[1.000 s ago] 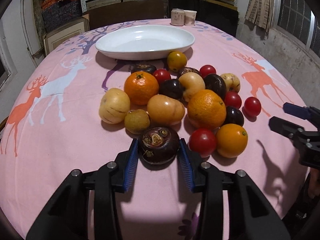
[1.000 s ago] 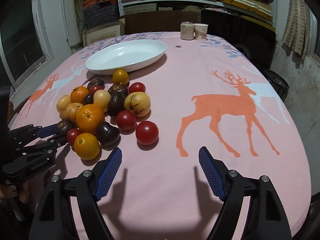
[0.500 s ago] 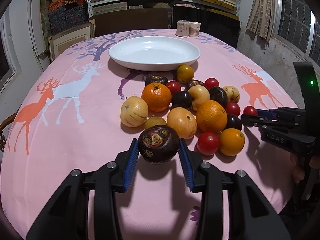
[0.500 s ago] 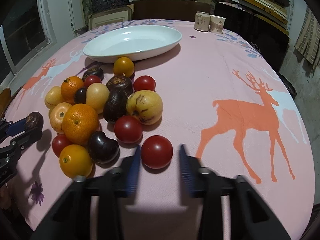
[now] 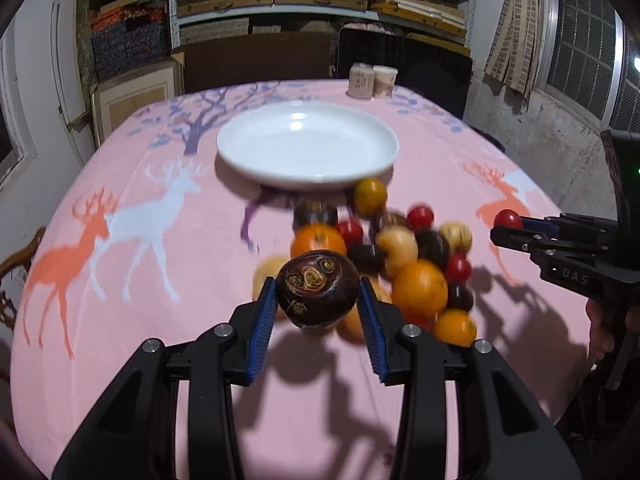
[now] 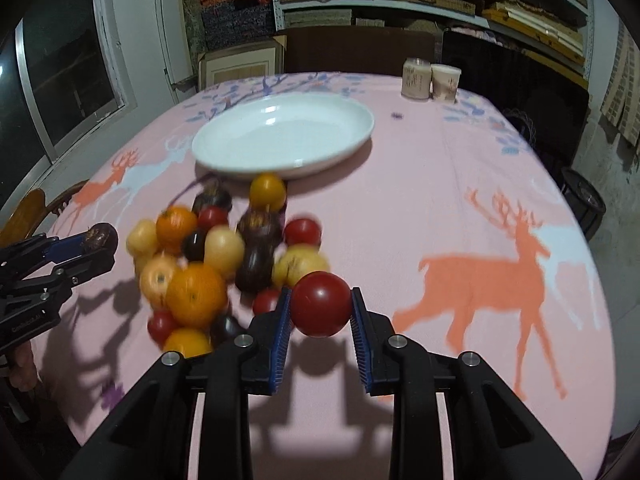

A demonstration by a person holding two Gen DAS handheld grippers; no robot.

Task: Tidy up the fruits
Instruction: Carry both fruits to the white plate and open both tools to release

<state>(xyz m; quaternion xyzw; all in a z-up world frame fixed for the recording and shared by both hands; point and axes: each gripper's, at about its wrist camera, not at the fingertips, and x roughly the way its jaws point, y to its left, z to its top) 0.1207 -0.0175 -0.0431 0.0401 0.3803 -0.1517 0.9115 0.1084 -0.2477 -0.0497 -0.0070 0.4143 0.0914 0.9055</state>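
Two fruits lifted, dish unfilled

Left tool (image 5: 319,305) grips a dark purple fruit (image 5: 318,289); right tool (image 6: 320,311) grips a red tomato (image 6: 321,304). Both are raised above the worktop (image 6: 460,208), level, aimed at the white dish (image 5: 308,146). Step: carrying. Next, likely: reach over the fruit pile (image 6: 208,256) and release inside the rim.

Indoor light is dim and warm, falling from above and behind the cameras — both grippers cast dark, soft-edged shadows onto the pink tablecloth (image 5: 132,320) toward 6 o'clock. The white plate (image 5: 308,148) shows small bright glints near its centre. The fruit pile (image 6: 208,260) is smeared with motion blur in both views, while the dark fruit (image 5: 318,288) and the red tomato (image 6: 321,304) in the jaws stay sharp. Fisheye bending curves the shelves and table edges; black vignette fills the corners at 2 and 10 o'clock
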